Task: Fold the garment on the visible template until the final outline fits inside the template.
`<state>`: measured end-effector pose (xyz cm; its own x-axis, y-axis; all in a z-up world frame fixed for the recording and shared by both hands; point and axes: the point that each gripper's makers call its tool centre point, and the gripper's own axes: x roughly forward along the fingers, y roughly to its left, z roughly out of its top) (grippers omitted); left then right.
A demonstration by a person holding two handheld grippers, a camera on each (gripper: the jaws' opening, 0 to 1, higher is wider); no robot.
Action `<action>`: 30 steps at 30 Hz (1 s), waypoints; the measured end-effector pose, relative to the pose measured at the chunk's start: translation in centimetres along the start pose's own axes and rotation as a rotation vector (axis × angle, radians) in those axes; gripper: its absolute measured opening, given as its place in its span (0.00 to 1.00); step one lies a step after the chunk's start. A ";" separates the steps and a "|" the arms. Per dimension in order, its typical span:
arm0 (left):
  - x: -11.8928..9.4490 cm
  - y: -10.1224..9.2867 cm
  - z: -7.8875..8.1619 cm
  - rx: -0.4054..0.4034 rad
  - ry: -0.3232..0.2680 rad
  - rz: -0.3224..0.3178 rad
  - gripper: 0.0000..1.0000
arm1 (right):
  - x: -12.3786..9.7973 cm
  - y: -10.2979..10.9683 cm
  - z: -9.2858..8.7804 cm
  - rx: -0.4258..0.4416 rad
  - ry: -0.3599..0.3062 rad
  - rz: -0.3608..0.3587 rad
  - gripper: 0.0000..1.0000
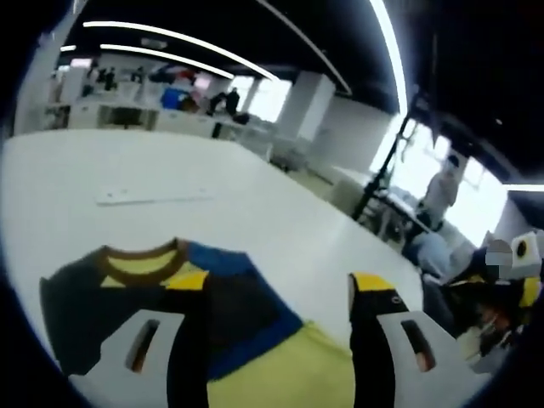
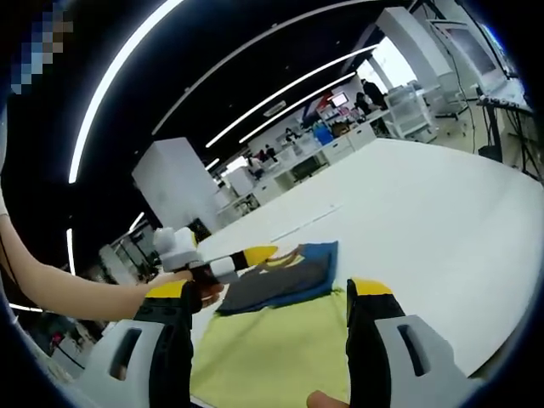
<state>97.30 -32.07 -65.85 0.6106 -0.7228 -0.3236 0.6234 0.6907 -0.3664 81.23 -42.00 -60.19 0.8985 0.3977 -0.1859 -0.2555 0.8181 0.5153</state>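
A T-shirt (image 1: 229, 314) lies flat on the white table (image 1: 255, 195): dark grey chest, blue shoulder panel, brown collar (image 1: 140, 255), yellow-green lower part (image 1: 289, 370). My left gripper (image 1: 280, 285) hangs just above it, jaws wide apart and open, with nothing between them. In the right gripper view the same shirt (image 2: 280, 327) lies ahead of my right gripper (image 2: 270, 289), which is open and holds nothing. The left gripper (image 2: 223, 265) reaches in from the left there, its yellow tip over the collar end. The right gripper (image 1: 510, 268) shows at the far right edge.
A thin white strip (image 1: 153, 195) lies on the table beyond the shirt, also seen as the strip (image 2: 306, 223). A person's forearm (image 2: 68, 293) holds the left gripper. A person (image 1: 442, 191) stands by desks at the back right. Shelves and desks line the far room.
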 end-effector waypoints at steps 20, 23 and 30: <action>-3.9 -2.6 0.4 0.094 -0.082 -0.067 1.00 | 0.6 0.6 0.0 -0.011 0.000 0.031 0.75; -5.4 -2.5 0.3 0.097 -0.087 -0.063 1.00 | 0.6 0.7 0.0 -0.012 -0.001 0.034 0.75; -8.0 -1.6 0.0 0.090 -0.098 -0.030 1.00 | 0.9 1.3 -0.2 -0.013 0.001 0.049 0.75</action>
<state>91.39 -27.39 -62.62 0.6332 -0.7404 -0.2253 0.6805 0.6714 -0.2937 81.66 -40.47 -59.82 0.8842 0.4381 -0.1619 -0.3038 0.8027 0.5133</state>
